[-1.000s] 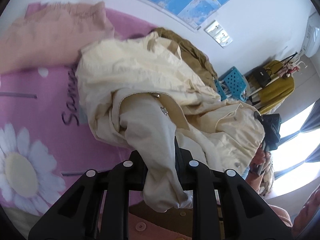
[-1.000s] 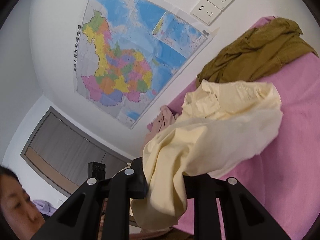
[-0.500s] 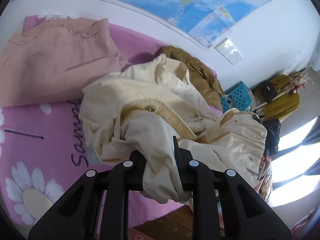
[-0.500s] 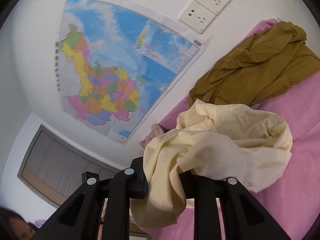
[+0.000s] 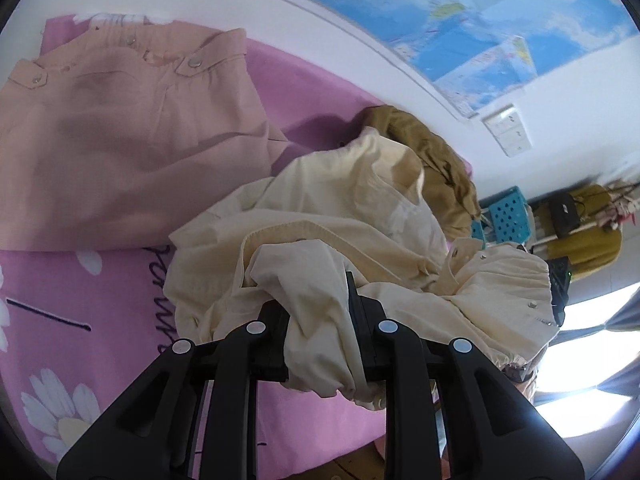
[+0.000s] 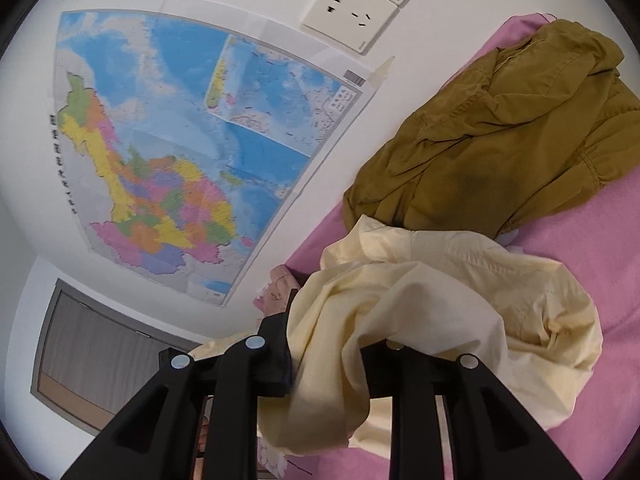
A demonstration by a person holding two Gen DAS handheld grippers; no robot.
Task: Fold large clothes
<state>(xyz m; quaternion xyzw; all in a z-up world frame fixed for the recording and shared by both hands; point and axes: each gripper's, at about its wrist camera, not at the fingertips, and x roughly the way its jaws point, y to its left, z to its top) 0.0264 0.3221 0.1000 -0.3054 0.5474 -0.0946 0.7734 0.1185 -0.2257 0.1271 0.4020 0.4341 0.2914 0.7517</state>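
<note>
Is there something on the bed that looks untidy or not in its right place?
Yes. The olive jacket lies crumpled in a heap against the wall, unlike the pink garment, which lies spread flat. The cream jacket is also bunched up, but the left tool and right tool hold it.

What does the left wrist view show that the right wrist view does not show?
Only the left wrist view: the folded pink garment seen whole, the daisy print, a blue crate. Only the right wrist view: the grey cabinet. Both share: the cream garment, clamped by the left hand-held gripper and the right hand-held gripper, the olive garment, the map, the pink sheet.
</note>
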